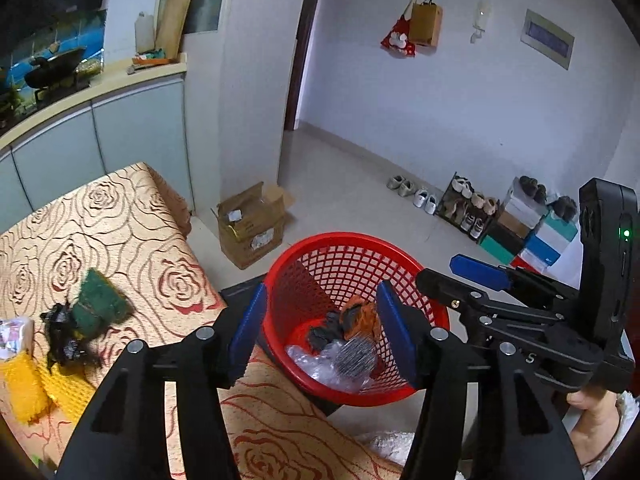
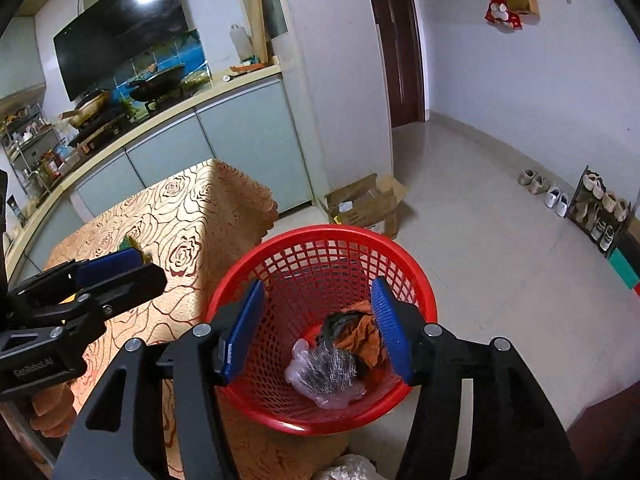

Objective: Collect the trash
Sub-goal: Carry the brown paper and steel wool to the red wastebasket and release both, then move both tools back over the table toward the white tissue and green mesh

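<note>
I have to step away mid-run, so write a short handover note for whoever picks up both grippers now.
Left gripper: open, empty, above the basket.
Right gripper: open, empty, also above the basket.
Red basket sits beside the table; it already holds steel wool, clear plastic, an orange piece and something dark.
Left on the table: green scrub pad, crumpled black piece, yellow cloth, small packet at the frame's edge.
Next, probably: pick these up and drop them in.
</note>
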Motion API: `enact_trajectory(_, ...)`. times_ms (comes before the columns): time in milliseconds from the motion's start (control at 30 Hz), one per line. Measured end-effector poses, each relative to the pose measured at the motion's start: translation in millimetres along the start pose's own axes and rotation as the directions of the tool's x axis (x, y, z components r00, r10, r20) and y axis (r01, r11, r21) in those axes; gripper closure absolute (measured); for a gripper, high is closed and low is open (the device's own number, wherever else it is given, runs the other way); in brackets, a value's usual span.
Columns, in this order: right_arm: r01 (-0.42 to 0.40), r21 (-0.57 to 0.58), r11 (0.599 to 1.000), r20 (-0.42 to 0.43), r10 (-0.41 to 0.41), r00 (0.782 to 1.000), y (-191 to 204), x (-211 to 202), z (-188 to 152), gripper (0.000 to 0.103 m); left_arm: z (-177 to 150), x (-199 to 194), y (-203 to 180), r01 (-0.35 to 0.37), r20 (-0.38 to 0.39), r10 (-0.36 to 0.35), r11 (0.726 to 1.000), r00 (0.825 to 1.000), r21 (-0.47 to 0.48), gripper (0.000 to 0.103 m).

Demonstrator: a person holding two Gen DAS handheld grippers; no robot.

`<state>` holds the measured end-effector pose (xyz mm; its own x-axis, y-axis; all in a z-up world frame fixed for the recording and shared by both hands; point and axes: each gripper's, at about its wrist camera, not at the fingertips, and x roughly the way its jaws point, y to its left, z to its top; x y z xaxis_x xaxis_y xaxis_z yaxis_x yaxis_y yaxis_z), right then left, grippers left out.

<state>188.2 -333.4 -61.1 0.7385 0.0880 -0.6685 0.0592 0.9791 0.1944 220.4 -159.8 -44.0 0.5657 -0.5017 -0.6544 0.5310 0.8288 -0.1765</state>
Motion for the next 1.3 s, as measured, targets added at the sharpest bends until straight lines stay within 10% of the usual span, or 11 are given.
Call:
enact_trajectory(633,-0.039,-0.094,0.995,0.09,0.048,0.995,52.3,-43.9,-1.6,0.037,-25.0,-122.7,61.1,-0.184,0.171,0.198,0.978,0.965,-0.094,0.035)
enact_trajectory(900,-0.088,-0.141,0.986,0.073,0.099,0.992,86.9,-35.1,-6.8,0.035,-54.9,-196.1,125.9,-0.336,0.203,0.377,0.918,0.904,-0.209,0.032)
enact_trajectory(1300,-0.176,-0.198,0.964,0.029,0.185,0.982,139.5,-20.0,-11.4,0.034,-100.9,-287.7,208.4,-0.539,0.171,0.625,0.757,0.761,-0.37,0.03)
